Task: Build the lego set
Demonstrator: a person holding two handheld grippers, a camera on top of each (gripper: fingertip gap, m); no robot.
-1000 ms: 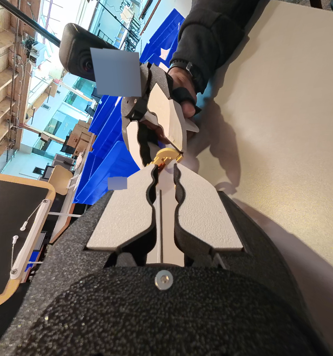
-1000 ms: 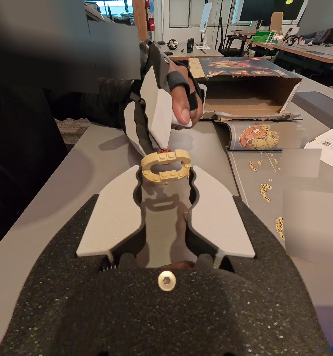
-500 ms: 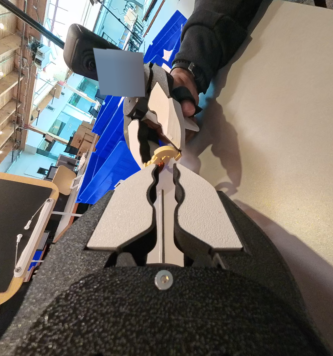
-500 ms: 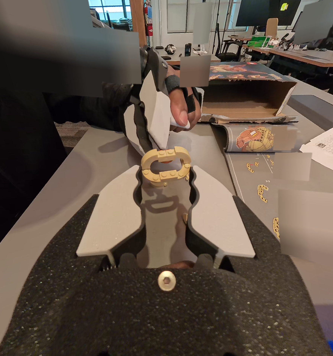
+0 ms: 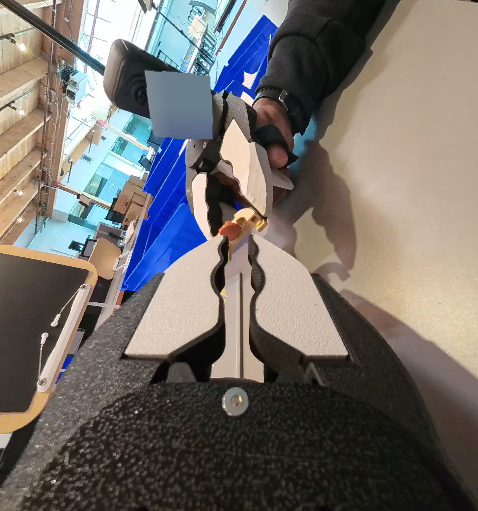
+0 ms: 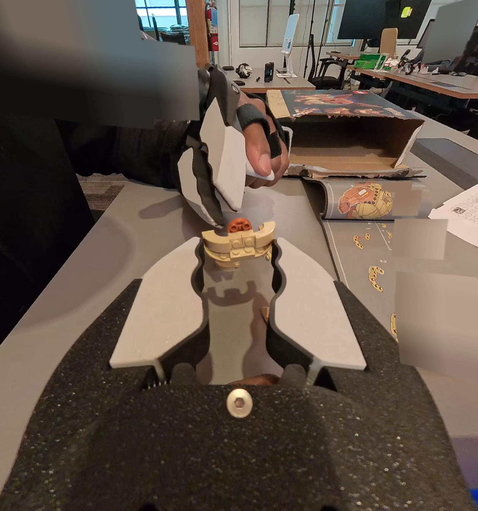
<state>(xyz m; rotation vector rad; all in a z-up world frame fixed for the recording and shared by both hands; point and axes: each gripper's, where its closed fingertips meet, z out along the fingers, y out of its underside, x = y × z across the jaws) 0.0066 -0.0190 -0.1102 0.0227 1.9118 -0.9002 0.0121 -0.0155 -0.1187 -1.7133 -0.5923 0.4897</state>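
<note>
The right gripper clamps the tan brick ring above the table, steadying it; the left gripper, fingers nearly closed, meets the brown round piece, its hold unclear.

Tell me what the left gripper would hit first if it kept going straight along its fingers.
Most likely the orange round piece on the tan brick assembly that the right gripper clamps; it sits right at the left gripper fingertips, though depth is hard to judge.

Tan brick ring, orange round piece on its far edge, clamped above the table
</note>
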